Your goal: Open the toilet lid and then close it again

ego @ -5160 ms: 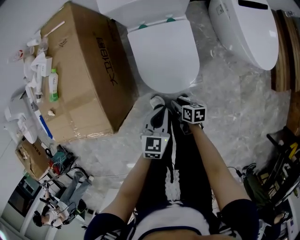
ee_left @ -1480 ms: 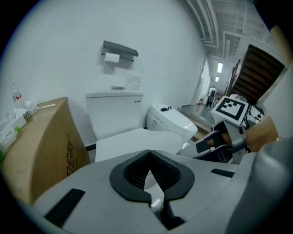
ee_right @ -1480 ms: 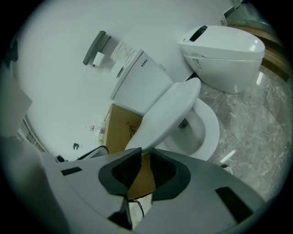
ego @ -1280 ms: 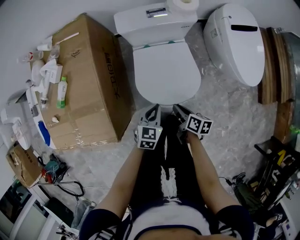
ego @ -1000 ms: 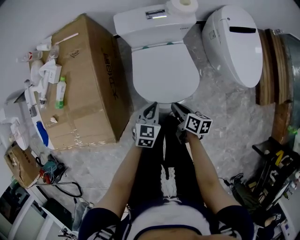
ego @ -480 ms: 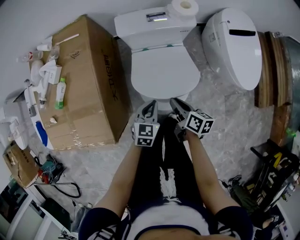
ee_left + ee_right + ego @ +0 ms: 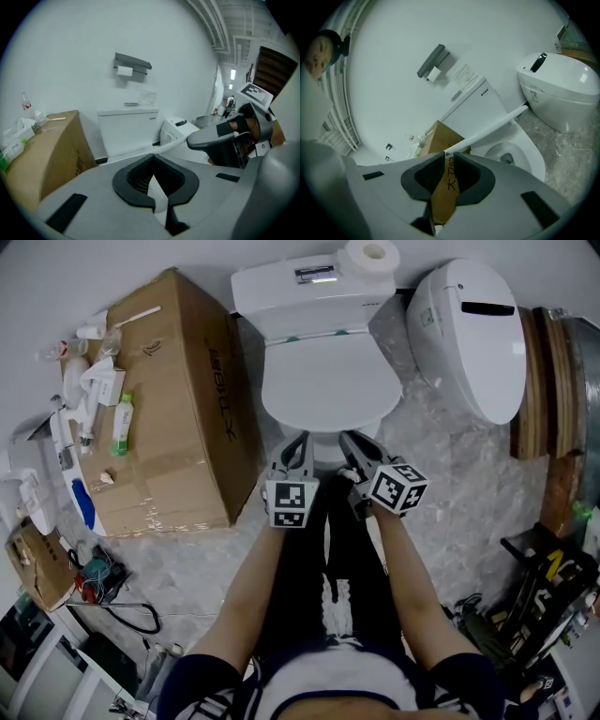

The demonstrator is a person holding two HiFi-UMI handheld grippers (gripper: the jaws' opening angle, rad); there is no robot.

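Note:
The white toilet lid point(image 7: 328, 381) is tilted up a little at the front, with the bowl rim showing white below it. My left gripper point(image 7: 298, 442) and right gripper point(image 7: 347, 442) both sit at the lid's front edge, jaws shut, nothing between the pads. In the right gripper view the raised lid edge point(image 7: 487, 130) runs down to the tips of the right gripper point(image 7: 449, 154), and the open bowl point(image 7: 511, 157) lies under it. In the left gripper view the lid edge point(image 7: 136, 152) crosses just beyond the left gripper point(image 7: 153, 157). The right gripper point(image 7: 211, 136) is beside it.
A large cardboard box point(image 7: 159, 399) stands close on the toilet's left, with bottles point(image 7: 120, 423) and wrappers on top. A second toilet point(image 7: 473, 334) lies to the right, wooden boards point(image 7: 544, 381) beyond it. A paper roll point(image 7: 368, 254) sits on the cistern point(image 7: 309, 287). Tools point(image 7: 544, 587) clutter the lower right floor.
Both grippers have moved forward and up against the lid's front edge. The lid's front has risen off the bowl.

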